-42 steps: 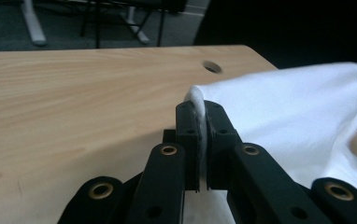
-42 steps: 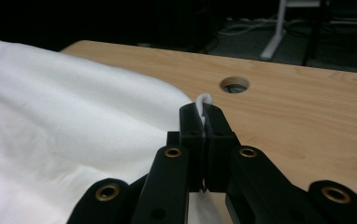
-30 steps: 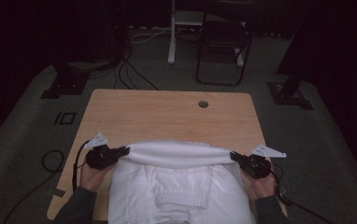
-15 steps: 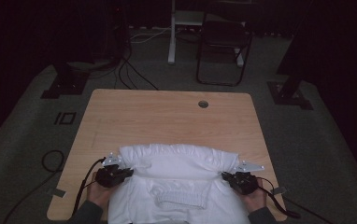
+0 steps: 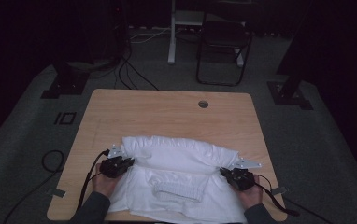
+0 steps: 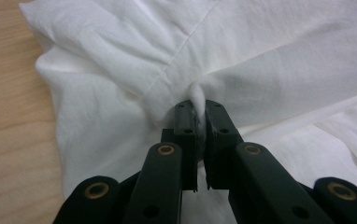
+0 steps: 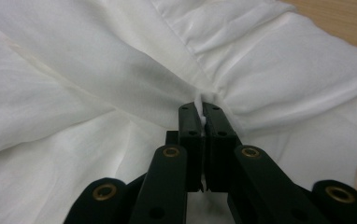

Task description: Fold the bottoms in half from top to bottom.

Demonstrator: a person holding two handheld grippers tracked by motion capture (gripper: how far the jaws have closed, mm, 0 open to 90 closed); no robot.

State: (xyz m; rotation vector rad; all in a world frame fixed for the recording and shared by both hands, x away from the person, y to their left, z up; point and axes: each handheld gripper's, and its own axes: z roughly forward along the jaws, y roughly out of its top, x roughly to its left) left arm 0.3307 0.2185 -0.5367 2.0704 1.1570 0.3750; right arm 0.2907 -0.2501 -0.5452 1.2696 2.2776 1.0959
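A white garment (image 5: 176, 179) lies spread over the near half of the wooden table (image 5: 167, 114), its far part folded back toward me and a ribbed collar (image 5: 179, 190) showing near the front. My left gripper (image 5: 129, 161) is shut on a pinch of the white cloth (image 6: 196, 93) at the garment's left edge. At the right edge my right gripper (image 5: 223, 171) is shut on another pinch of cloth (image 7: 200, 100). Both grippers sit low over the table, each held by a hand that comes in from the bottom edge.
The far half of the table is bare wood with a round cable hole (image 5: 203, 104). Beyond it stand a dark folding chair (image 5: 223, 46) and a white post (image 5: 172, 32). Cables (image 5: 134, 74) and stand bases (image 5: 60, 86) lie on the dim floor around the table.
Both grippers have come down and toward me with the cloth edge pinched in them. The folded edge of the garment has dropped and now lies bunched on the rest of the garment.
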